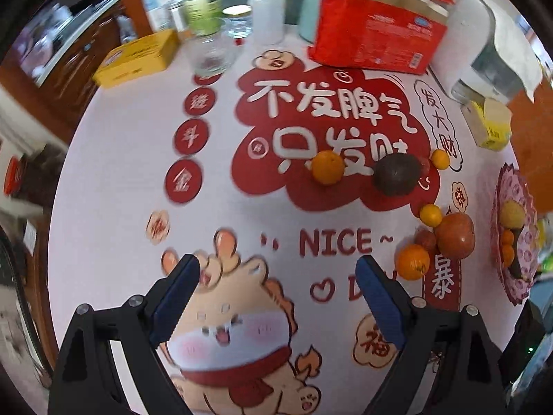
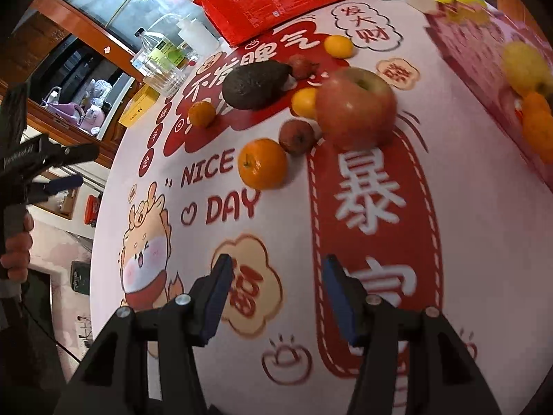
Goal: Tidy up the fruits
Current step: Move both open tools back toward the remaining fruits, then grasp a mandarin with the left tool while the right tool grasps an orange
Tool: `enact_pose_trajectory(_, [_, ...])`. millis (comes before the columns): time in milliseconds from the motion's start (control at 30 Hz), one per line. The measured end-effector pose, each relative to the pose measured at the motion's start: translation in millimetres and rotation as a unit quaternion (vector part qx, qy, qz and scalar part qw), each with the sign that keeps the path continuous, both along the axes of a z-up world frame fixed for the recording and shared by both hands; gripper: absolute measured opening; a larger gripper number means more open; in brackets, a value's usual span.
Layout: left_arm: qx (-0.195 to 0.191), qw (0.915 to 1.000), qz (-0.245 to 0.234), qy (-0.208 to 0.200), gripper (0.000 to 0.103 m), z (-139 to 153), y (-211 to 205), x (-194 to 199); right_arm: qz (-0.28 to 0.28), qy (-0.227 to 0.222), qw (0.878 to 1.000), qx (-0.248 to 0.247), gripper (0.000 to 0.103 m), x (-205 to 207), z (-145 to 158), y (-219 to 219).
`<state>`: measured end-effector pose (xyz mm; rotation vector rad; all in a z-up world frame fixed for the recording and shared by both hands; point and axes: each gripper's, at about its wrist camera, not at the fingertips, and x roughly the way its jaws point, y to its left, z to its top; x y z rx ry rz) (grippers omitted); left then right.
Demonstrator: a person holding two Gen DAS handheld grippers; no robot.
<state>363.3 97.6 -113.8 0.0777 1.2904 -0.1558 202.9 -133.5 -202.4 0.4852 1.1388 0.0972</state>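
Observation:
Loose fruit lies on the printed tablecloth: a red apple (image 2: 356,107) (image 1: 454,235), a dark avocado (image 2: 255,84) (image 1: 397,174), a large orange (image 2: 262,163) (image 1: 413,262), several small oranges such as one (image 2: 201,114) (image 1: 327,167), and small red fruits (image 2: 297,136). A pink patterned plate (image 1: 497,204) (image 2: 484,69) at the right holds a yellow fruit (image 2: 527,65) and small oranges (image 2: 537,128). My left gripper (image 1: 278,269) is open and empty over the cloth, left of the fruit. My right gripper (image 2: 276,266) is open and empty, short of the large orange.
At the back stand a red package (image 1: 376,31), a yellow box (image 1: 138,58), bottles and a glass jar (image 1: 211,52), a paper roll (image 1: 484,41) and a small yellow carton (image 1: 490,124). The left gripper also shows at the left of the right wrist view (image 2: 52,169).

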Motion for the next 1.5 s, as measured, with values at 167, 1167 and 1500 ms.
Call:
enact_pose_trajectory(167, [-0.011, 0.9996, -0.026, 0.001, 0.091, -16, -15, 37, 0.007, -0.007, 1.000, -0.023, 0.054, 20, -2, 9])
enact_pose_trajectory(1167, [-0.048, 0.9920, -0.112, 0.031, 0.064, -106, -71, 106, 0.024, -0.040, 0.992, -0.119, 0.051, 74, -20, 41])
enact_pose_trajectory(1500, [-0.076, 0.9902, -0.111, 0.037, 0.040, -112, -68, 111, 0.026, -0.033, 0.989, -0.141, 0.044, 79, -18, 44])
